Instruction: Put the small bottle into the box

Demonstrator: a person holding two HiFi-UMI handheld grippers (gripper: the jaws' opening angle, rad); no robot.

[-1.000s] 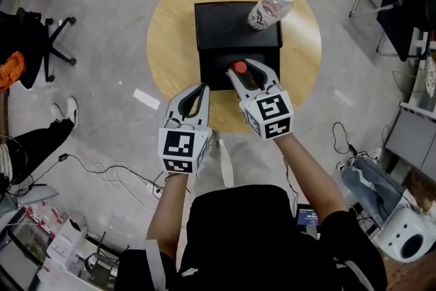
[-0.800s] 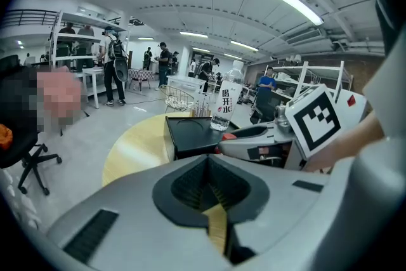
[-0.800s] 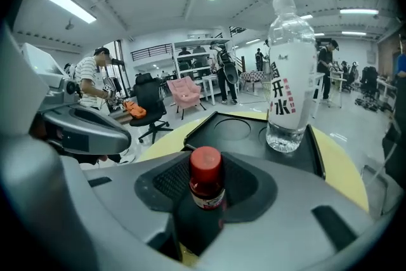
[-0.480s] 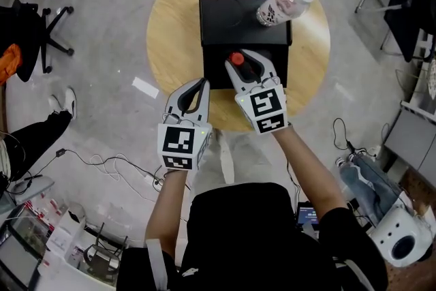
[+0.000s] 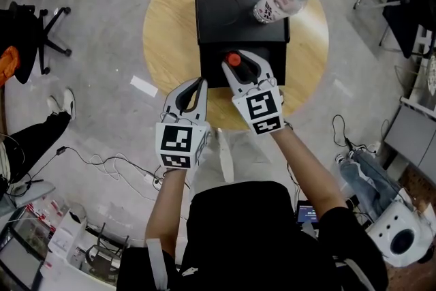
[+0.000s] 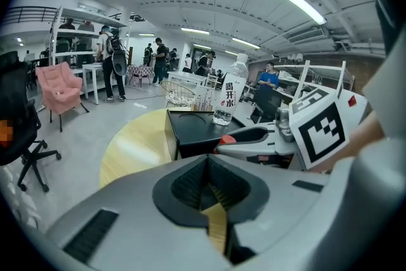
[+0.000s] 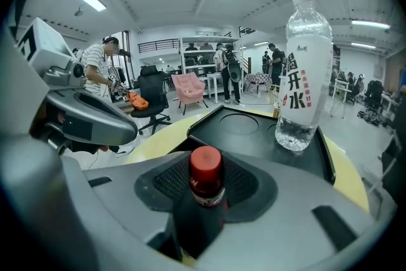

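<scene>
Round table [image 5: 163,31] was seen, in the head view, bearing one box [image 5: 218,17] and one water bottle [image 5: 279,2], with one small bottle [image 5: 234,60] held over the box by the right gripper [image 5: 240,65]; in the left gripper view, the left gripper [image 6: 209,190] was seen closed on nothing; in the right gripper view, the small bottle [image 7: 206,181] was seen clamped upright, so the carry was judged in hand, with lowering and release due.

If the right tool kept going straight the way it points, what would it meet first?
Probably the black box, whose top lies low ahead of the right tool and the small bottle it grips. The water bottle stands right of that line, though depth is unclear.
</scene>
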